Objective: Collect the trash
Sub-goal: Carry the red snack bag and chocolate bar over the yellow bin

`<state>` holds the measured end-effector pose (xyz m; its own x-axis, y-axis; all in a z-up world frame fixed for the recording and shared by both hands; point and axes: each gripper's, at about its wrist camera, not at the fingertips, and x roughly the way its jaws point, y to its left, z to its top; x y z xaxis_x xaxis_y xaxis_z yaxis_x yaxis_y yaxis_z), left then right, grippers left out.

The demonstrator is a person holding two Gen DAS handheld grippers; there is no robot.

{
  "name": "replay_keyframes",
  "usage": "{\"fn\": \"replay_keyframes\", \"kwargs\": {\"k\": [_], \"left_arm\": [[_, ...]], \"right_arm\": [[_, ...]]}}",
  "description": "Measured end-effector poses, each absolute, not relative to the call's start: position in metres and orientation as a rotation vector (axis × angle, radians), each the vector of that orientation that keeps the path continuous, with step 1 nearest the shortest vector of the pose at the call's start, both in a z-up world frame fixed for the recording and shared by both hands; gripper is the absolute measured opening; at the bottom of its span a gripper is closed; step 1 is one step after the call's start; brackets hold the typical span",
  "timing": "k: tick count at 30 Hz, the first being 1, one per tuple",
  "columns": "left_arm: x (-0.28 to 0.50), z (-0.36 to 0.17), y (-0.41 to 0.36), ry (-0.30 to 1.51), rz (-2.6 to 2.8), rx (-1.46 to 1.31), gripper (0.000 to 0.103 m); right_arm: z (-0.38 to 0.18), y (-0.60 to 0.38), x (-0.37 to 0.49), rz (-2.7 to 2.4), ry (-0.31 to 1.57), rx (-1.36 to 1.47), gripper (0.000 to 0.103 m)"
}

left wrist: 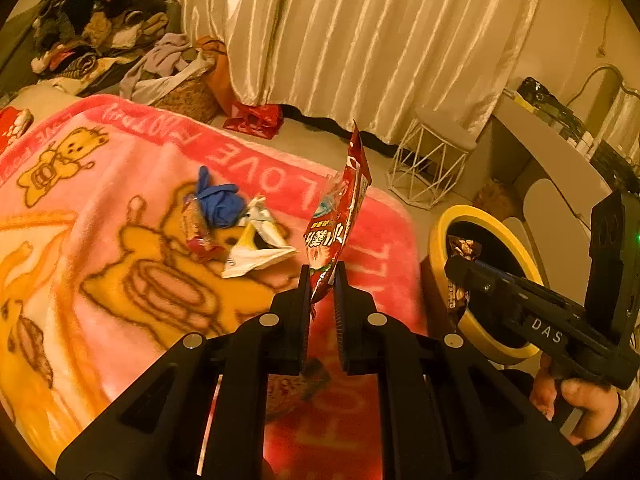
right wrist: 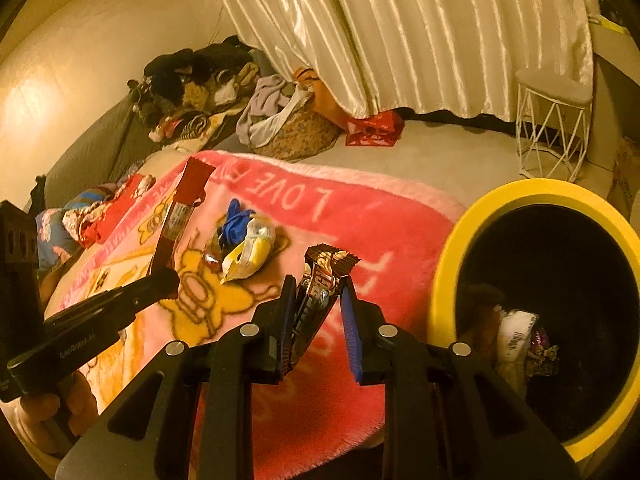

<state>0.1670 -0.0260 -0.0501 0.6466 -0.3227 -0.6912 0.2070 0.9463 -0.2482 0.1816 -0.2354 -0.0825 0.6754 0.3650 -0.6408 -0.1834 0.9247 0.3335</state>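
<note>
My left gripper [left wrist: 323, 270] is shut on the lower end of a red snack packet [left wrist: 340, 216], which stands upright above the pink blanket [left wrist: 120, 184]. To its right, my right gripper [left wrist: 454, 266] hangs over the yellow-rimmed bin [left wrist: 438, 240]. In the right wrist view, the right gripper [right wrist: 317, 280] is shut on a dark brown candy bar wrapper [right wrist: 324, 268], left of the bin [right wrist: 452, 248], which holds several wrappers [right wrist: 516, 336]. A blue crumpled piece [left wrist: 220, 204], a white-yellow wrapper [left wrist: 256, 250] and a small red wrapper [left wrist: 198, 238] lie on the blanket.
A white wire stool [left wrist: 432, 164] stands on the floor beyond the bin. A red bag [left wrist: 256, 118], a laundry basket [left wrist: 180, 84] and a clothes pile [left wrist: 100, 20] sit by the curtain. A cluttered desk [left wrist: 560, 148] is at the right. A hand [left wrist: 580, 404] grips the right tool.
</note>
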Motion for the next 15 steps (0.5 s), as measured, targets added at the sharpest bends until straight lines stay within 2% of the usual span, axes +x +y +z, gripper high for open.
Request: {"fn": "replay_keyframes", "kwargs": {"k": [15], "left_arm": [[0.151, -0.034, -0.077, 0.787, -0.382, -0.082, 0.007]], "right_arm": [[-0.071, -0.297, 0.160, 0.197, 0.714, 0.332, 0.022]]}}
